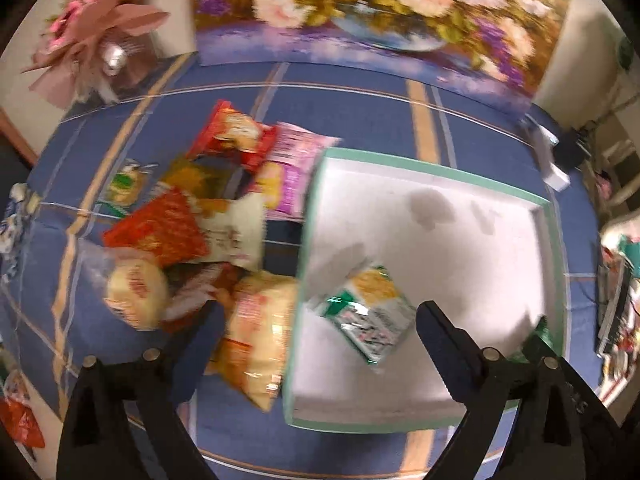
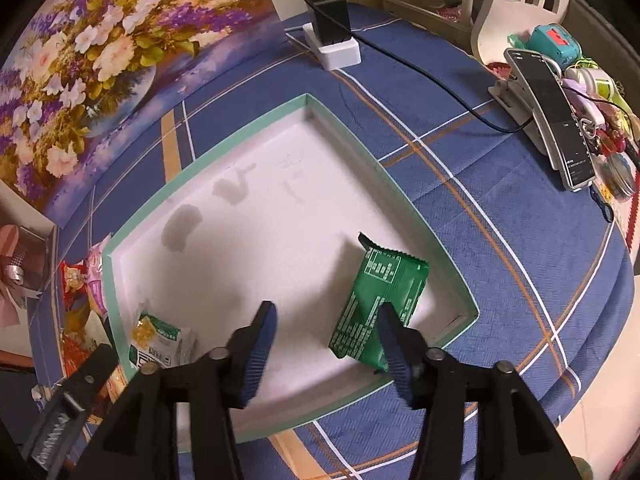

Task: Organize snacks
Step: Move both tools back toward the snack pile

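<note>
Landmark: mint-rimmed white box (image 2: 208, 172) on the blue plaid surface (image 2: 500, 240). Left gripper (image 1: 316, 328) jaws spread wide, nothing between them; green-white snack packet (image 1: 368, 316) lies flat in the box's near-left corner. Right gripper (image 2: 328, 320) jaws parted, not clamping; green packet (image 2: 380, 304) lies inside the box by its near-right wall. Remaining snack pile (image 1: 192, 232) sits just outside the box's left wall.

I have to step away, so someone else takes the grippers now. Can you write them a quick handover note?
Left gripper: open, empty, over the tray's near edge.
Right gripper: open, its right finger against the green packet.
Tray: holds the green packet and a white-and-green packet.
Done: two snacks in.
Left: the snack pile on the cloth beside the tray.
</note>
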The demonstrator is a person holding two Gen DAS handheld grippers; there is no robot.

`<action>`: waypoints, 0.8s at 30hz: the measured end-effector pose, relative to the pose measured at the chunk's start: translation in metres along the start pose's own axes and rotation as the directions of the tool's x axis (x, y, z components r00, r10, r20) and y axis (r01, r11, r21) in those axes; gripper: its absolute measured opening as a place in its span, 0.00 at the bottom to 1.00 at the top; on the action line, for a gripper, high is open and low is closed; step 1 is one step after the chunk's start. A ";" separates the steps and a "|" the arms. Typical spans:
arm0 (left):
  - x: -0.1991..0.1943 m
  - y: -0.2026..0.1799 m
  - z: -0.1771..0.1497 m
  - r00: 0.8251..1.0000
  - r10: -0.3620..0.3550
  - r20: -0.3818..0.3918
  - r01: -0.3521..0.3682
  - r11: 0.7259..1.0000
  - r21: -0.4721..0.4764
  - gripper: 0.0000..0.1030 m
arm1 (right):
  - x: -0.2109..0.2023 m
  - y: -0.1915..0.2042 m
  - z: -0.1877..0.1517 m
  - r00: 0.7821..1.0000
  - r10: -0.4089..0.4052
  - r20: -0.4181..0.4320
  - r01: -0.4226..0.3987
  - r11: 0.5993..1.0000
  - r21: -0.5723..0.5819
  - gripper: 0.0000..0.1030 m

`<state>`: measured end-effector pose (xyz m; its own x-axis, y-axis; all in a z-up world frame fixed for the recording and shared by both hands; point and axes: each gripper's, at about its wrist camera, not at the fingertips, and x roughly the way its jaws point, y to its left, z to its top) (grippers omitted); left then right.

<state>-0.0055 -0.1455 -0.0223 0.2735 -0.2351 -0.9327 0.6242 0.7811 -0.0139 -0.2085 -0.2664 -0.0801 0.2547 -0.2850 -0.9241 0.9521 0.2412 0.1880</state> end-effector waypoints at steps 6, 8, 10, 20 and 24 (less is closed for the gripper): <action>-0.004 0.025 0.002 0.998 0.056 0.025 -0.054 0.997 -0.048 0.94 | 0.001 0.010 -0.007 1.000 0.001 -0.010 -0.002 0.999 -0.033 0.59; -0.007 0.033 0.003 0.996 0.079 0.038 -0.076 0.995 -0.056 0.94 | 0.001 0.015 -0.009 1.000 -0.001 -0.010 0.000 0.999 -0.051 0.60; -0.009 0.041 0.003 0.995 0.093 0.042 -0.090 0.993 -0.071 0.94 | -0.001 0.020 -0.012 1.000 0.001 -0.011 -0.001 0.998 -0.067 0.60; -0.022 0.097 0.002 0.988 0.139 0.063 -0.126 0.975 -0.182 0.95 | -0.012 0.052 -0.029 0.998 0.062 -0.003 -0.061 0.987 -0.146 0.71; -0.027 0.122 0.001 0.989 0.137 0.064 -0.118 0.964 -0.240 0.95 | -0.016 0.068 -0.035 0.993 0.117 -0.002 -0.115 0.978 -0.176 0.78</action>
<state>0.0642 -0.0450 0.0014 0.4022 -0.1627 -0.9010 0.3938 0.9191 0.0099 -0.1540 -0.2135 -0.0642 0.3637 -0.2532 -0.8964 0.8718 0.4317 0.2317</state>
